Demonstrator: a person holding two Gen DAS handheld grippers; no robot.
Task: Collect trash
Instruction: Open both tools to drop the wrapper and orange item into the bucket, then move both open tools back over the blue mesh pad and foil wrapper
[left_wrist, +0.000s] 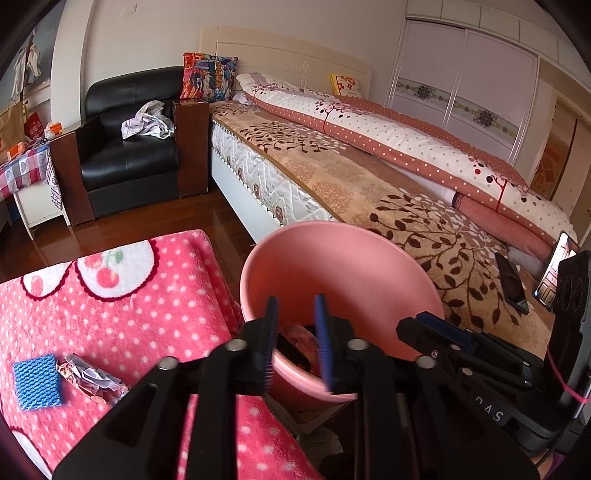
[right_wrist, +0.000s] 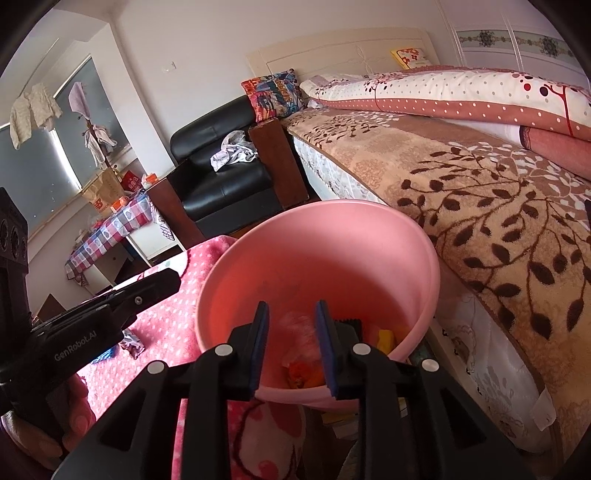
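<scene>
Meanwhile, both claws hover over a pink bin (right_wrist: 317, 258) that stands between a bed (left_wrist: 369, 184) and a surface draped in a pink dotted blanket (left_wrist: 110, 306). The left claw (left_wrist: 295, 339) hangs released over the bin's near rim, nothing between its blue pads; the right claw (right_wrist: 291, 350) is likewise spread and empty, pointed down into the bin, where pink, orange and yellow scraps already lie. Still out on the blanket, well to the left of the bin, a crumpled wrapper (left_wrist: 92, 380) lies touching a blue mesh pad (left_wrist: 37, 380). The bin appears to sit close to the blanket so each piece has only a short trip. Judging by the empty claws, the wrapper looks like the next pickup, likely for the left claw, which is nearer to it.
</scene>
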